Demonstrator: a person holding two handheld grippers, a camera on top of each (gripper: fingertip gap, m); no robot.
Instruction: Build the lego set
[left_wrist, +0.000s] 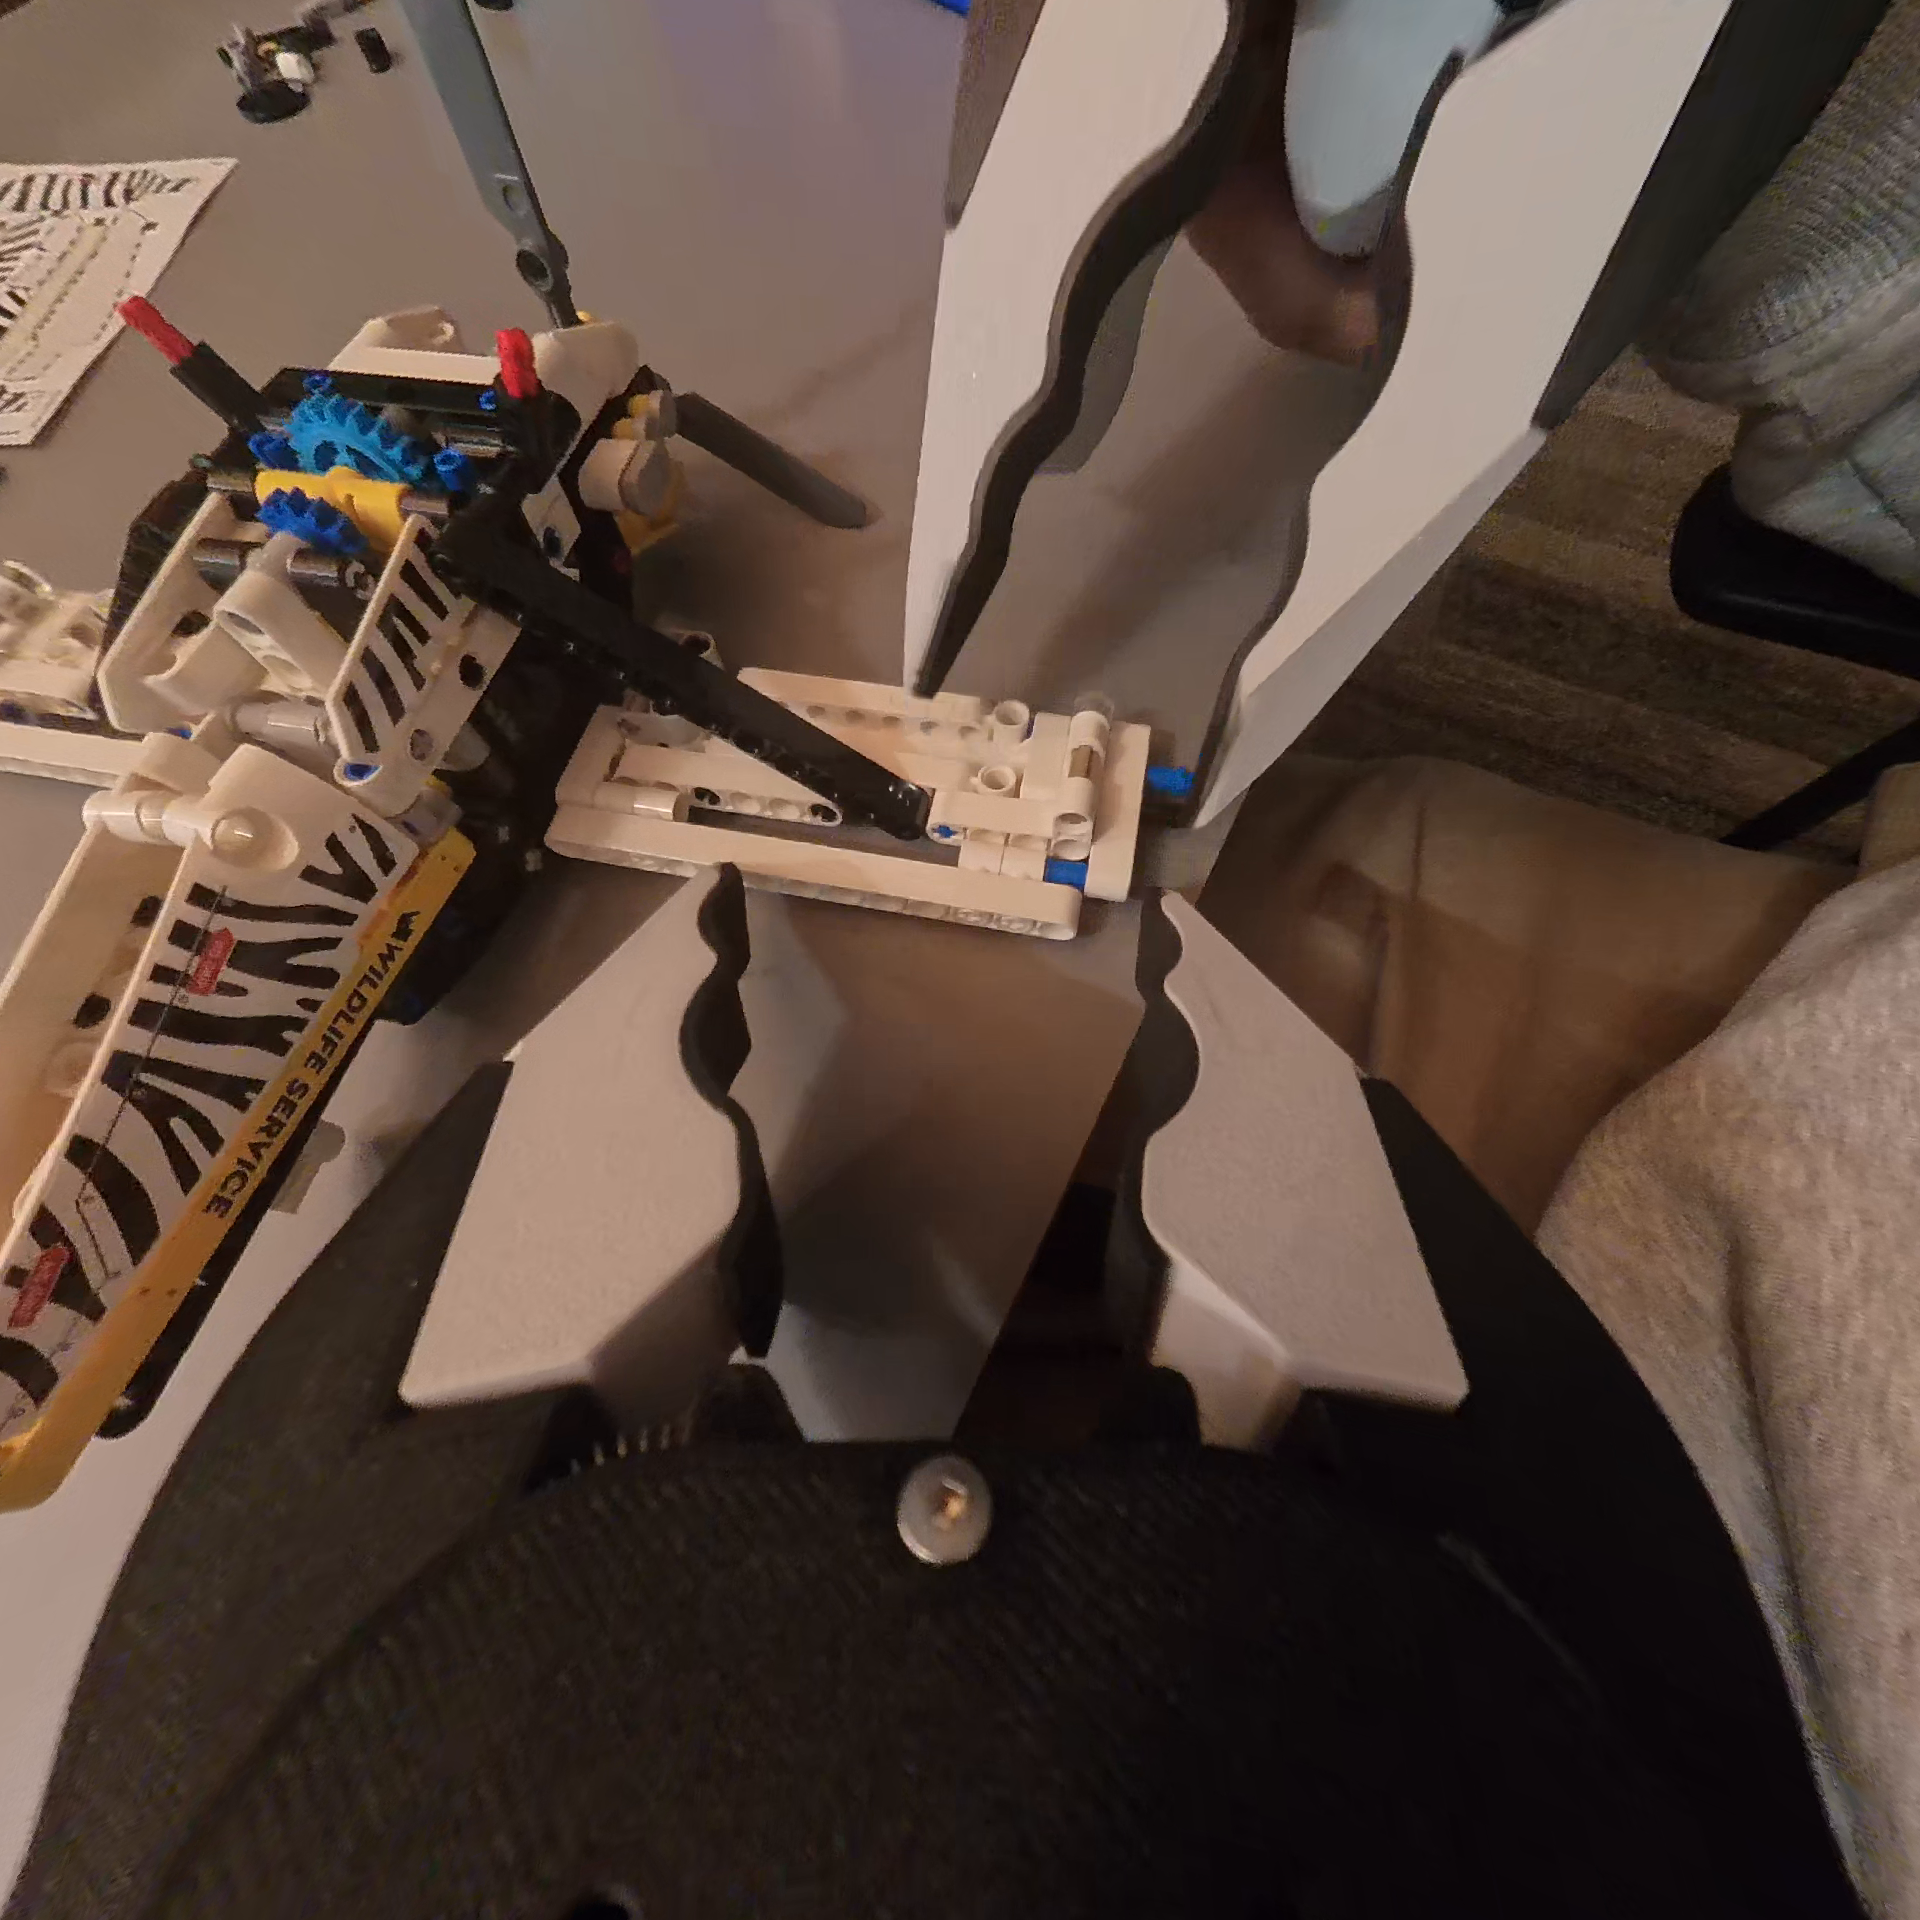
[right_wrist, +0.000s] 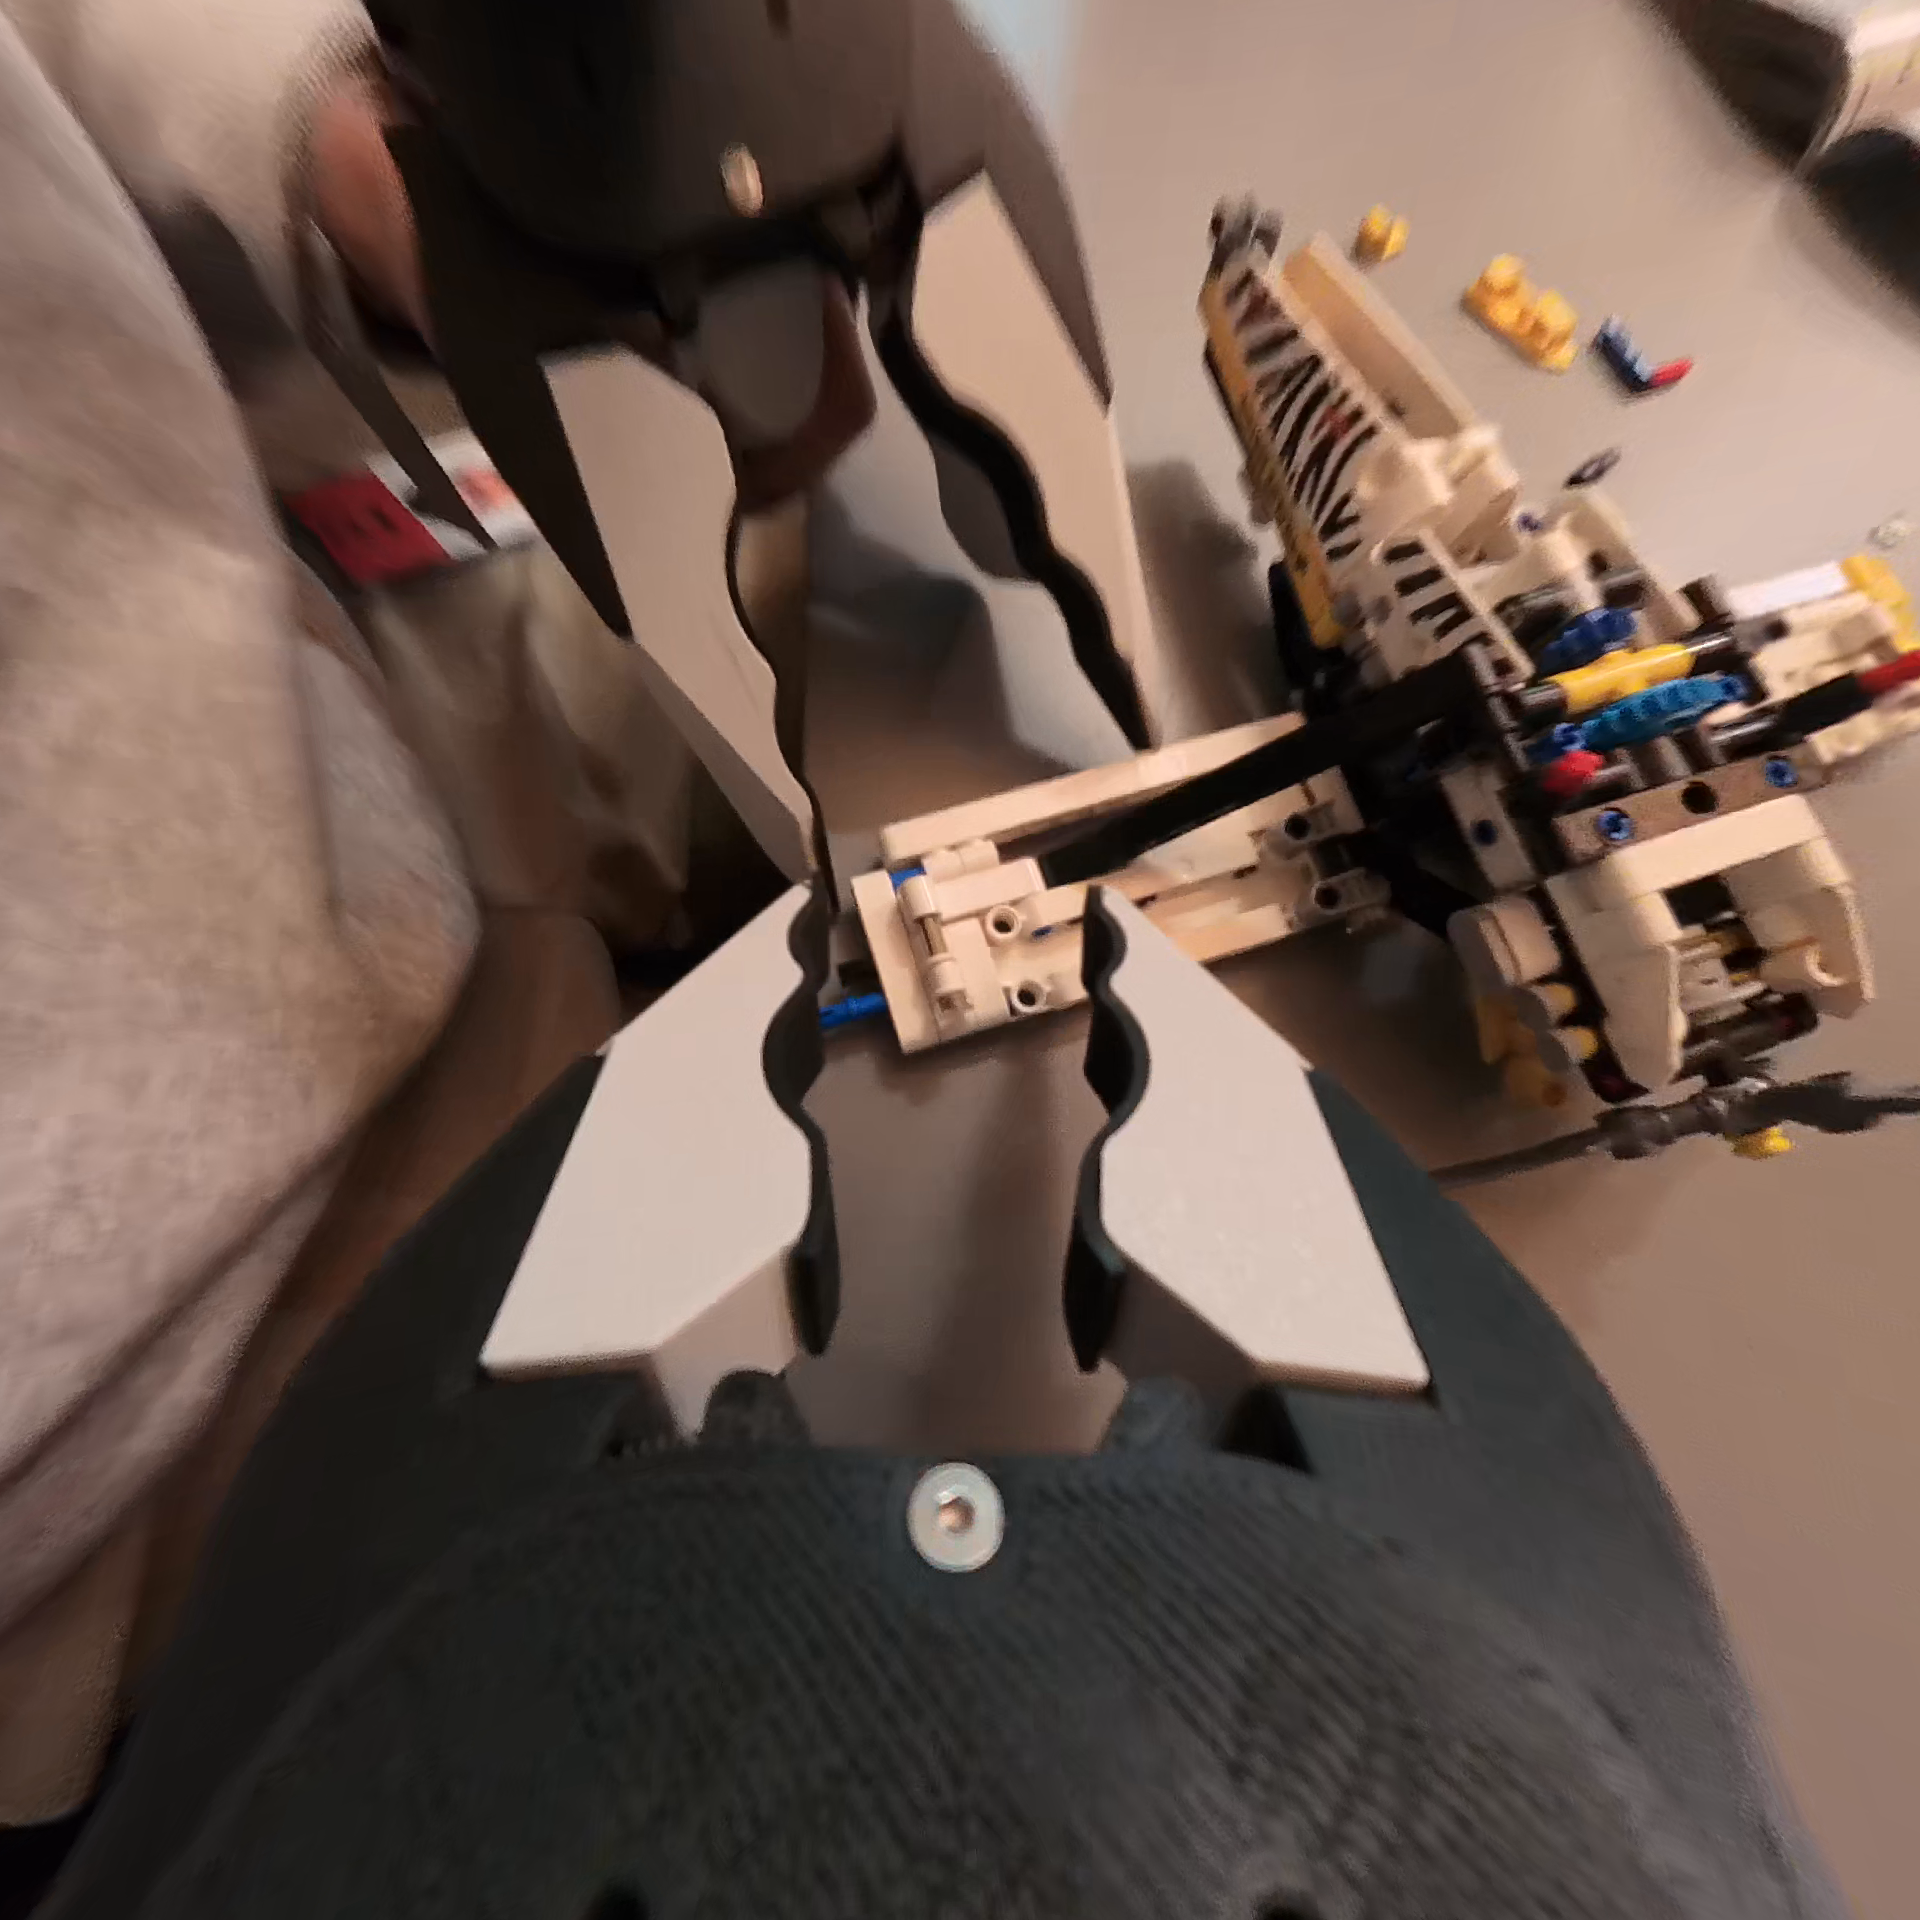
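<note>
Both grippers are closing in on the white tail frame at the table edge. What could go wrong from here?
1. The flat white beam frame lies right at the grey table's edge; a push from the open left gripper could tip it off onto the person's lap.
2. The open right gripper crowds in from the opposite side, so fingers may collide.
3. The long black beam ties the frame to the zebra-striped helicopter body; levering it may pop pins.

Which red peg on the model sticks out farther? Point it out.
The left red peg, atop a long black rod; the other red peg sits low.
</note>
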